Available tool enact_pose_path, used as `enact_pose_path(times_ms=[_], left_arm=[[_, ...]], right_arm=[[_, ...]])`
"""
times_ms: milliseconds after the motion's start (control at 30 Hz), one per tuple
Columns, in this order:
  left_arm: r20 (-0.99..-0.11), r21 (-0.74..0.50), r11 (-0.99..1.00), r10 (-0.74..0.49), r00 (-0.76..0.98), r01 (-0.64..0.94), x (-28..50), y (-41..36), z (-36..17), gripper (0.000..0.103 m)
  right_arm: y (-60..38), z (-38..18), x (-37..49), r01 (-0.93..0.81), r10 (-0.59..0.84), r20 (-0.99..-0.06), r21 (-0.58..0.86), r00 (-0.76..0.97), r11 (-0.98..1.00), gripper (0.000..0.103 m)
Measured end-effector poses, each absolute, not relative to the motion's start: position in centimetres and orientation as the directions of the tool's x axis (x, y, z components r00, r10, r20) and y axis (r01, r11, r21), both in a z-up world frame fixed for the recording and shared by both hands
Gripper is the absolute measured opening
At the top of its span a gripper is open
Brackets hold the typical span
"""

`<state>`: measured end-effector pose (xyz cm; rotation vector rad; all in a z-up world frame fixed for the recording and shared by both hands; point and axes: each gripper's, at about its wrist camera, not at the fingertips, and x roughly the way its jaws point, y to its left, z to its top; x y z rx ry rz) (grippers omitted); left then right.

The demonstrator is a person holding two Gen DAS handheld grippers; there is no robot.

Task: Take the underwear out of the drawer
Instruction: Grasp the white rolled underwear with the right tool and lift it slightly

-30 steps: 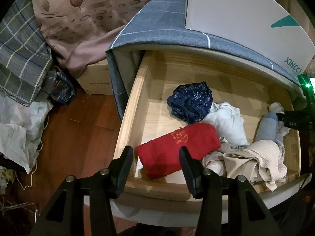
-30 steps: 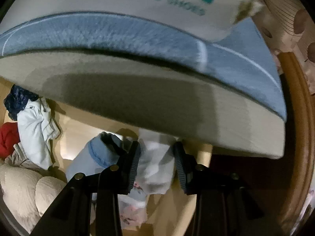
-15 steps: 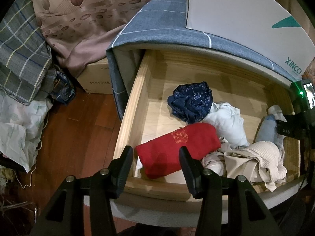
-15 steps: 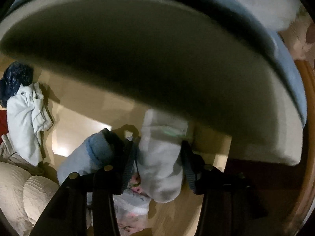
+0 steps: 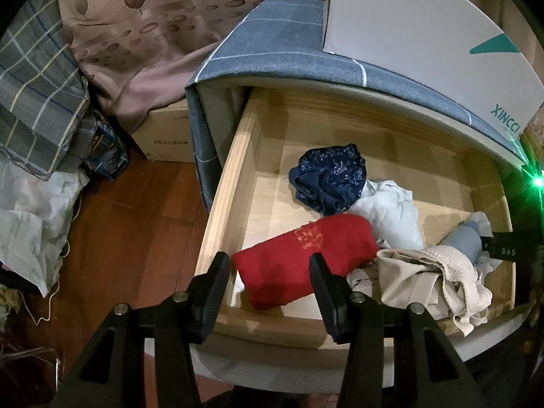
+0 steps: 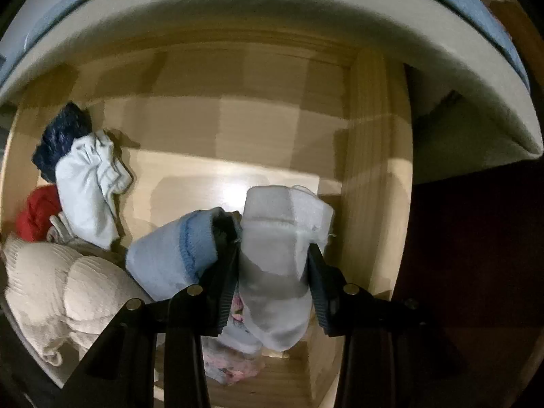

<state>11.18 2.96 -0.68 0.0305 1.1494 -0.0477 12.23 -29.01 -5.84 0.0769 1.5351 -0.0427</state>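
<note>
The open wooden drawer [image 5: 234, 183] holds several garments: a navy patterned one [image 5: 329, 176], a white one [image 5: 391, 210], a folded red one [image 5: 306, 255], a cream knit one [image 5: 435, 278] and a light blue roll [image 5: 465, 238]. My left gripper [image 5: 270, 292] is open and empty above the drawer's front edge, over the red garment. My right gripper [image 6: 273, 272] is deep in the drawer's right end, its jaws on either side of a folded white garment [image 6: 282, 244] and touching it. The light blue roll [image 6: 170, 258] lies just left of it.
A grey checked cloth [image 5: 282, 44] covers the cabinet top, with a white shoe box [image 5: 425, 34] on it. A cardboard box [image 5: 166, 129] and piled bedding [image 5: 34, 85] sit on the wooden floor at the left. The drawer's right wall [image 6: 370, 170] is close beside the right gripper.
My right gripper has pushed down and forward under the cabinet top into the drawer, and the white garment now sits between its jaws. The left gripper has barely moved.
</note>
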Motion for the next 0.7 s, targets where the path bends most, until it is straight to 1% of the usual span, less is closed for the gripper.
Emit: enact_pose_path(times_ms=[267,367,433,533,633,700], left_arm=[[-0.922,-0.014,0.998,-0.033,0.386,0.054,11.4,3.2,-1.0,0.049],[-0.924,-0.018,0.999,-0.036,0.381,0.05,11.4,3.3,-1.1,0.049],[-0.924,-0.02,0.999,-0.037,0.38,0.048,11.4,3.4,-1.2,0.049],[-0.923,-0.024,0.999,-0.04,0.383,0.047,11.4,3.4,-1.2,0.049],[-0.923,-0.031,0.998,-0.047,0.382,0.046,11.4,3.5,-1.2,0.049],[-0.923,-0.035,0.998,-0.05,0.381,0.046,11.4,3.6,-1.2,0.049]], right_arm=[[-27.1,-6.5,12.6,0.022,-0.061,-0.998,-0.06,0.025,0.998,0.043],[-25.9,-6.6,12.6,0.001,-0.086,-0.996,-0.086,0.029,0.996,0.043],[-24.9,-6.5,12.0,-0.004,-0.101,-0.994,-0.101,0.033,0.995,0.041],[-24.7,-6.4,11.5,0.041,-0.086,-0.995,-0.084,0.04,0.996,0.037],[-26.1,-5.2,10.3,0.092,-0.054,-0.997,-0.049,0.054,0.995,0.036],[-26.2,-4.1,10.1,0.096,-0.039,-0.997,-0.032,0.072,0.995,0.036]])
